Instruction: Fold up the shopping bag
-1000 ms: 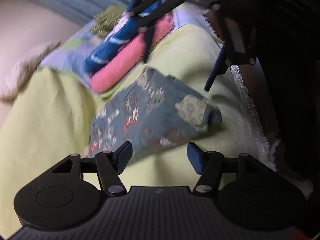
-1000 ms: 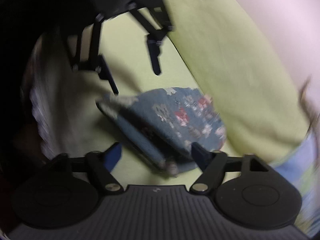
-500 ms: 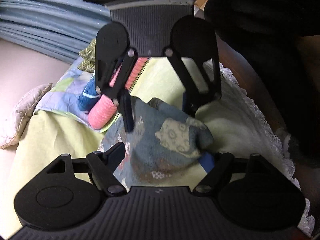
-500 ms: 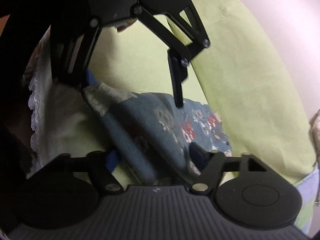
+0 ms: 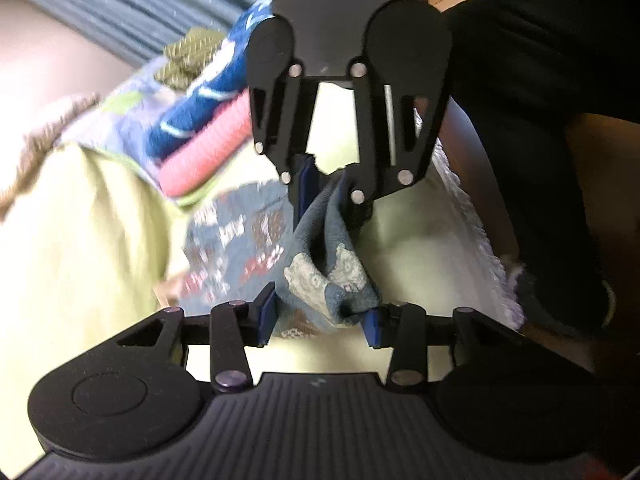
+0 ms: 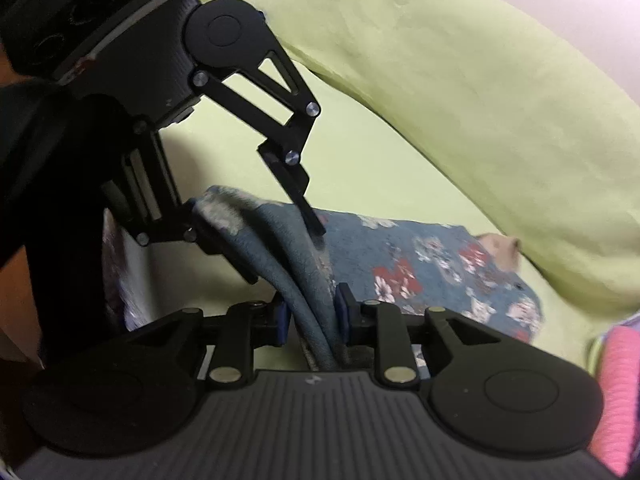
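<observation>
Left gripper (image 5: 320,316), in its own view, has its blue pads on either side of the bag's (image 5: 320,264) bunched corner but not yet pinching it, while the right gripper (image 5: 324,196) opposite is clenched on the upper end of the same raised fold, the rest trailing left over the green cloth (image 5: 80,240). From the right wrist view, the right gripper (image 6: 310,320) grasps the fold between narrow jaws, its long axis running away toward the left gripper (image 6: 256,240); half a second ago both stood wide open around the bag (image 6: 420,264).
</observation>
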Tool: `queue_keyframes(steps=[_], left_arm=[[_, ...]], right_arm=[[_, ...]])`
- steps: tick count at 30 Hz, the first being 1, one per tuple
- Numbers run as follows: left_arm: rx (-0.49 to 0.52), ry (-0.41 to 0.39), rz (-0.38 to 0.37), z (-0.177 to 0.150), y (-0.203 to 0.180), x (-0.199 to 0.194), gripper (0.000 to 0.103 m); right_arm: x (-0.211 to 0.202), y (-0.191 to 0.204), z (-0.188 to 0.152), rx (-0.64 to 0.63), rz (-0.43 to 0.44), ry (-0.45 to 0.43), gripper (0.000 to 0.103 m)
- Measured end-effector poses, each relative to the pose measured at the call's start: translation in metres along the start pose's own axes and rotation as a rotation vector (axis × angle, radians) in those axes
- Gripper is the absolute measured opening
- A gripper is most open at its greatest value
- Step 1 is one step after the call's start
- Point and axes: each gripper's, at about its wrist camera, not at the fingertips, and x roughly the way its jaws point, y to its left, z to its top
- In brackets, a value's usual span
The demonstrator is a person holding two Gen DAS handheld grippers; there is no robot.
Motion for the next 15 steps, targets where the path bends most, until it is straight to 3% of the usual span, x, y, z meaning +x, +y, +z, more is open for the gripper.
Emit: queue_keyframes(steps=[7, 12, 15], left_arm=[[-0.345, -0.040, -0.175, -0.016, 0.047, 0.009, 0.028], [-0.529, -0.031, -0.311, -0.024, 0.082, 0.020, 0.028], [-0.608, -0.028, -0.369, -0.030, 0.095, 0.025, 0.028]], right_arm=[[-0.003, 0.001, -0.018, -0.034, 0.000, -0.022, 0.027], [-0.006, 0.016, -0.033, -0.148, -0.047, -0.034, 0.028], [-0.005, 0.008, -0.032, -0.073, -0.028, -0.053, 0.028]])
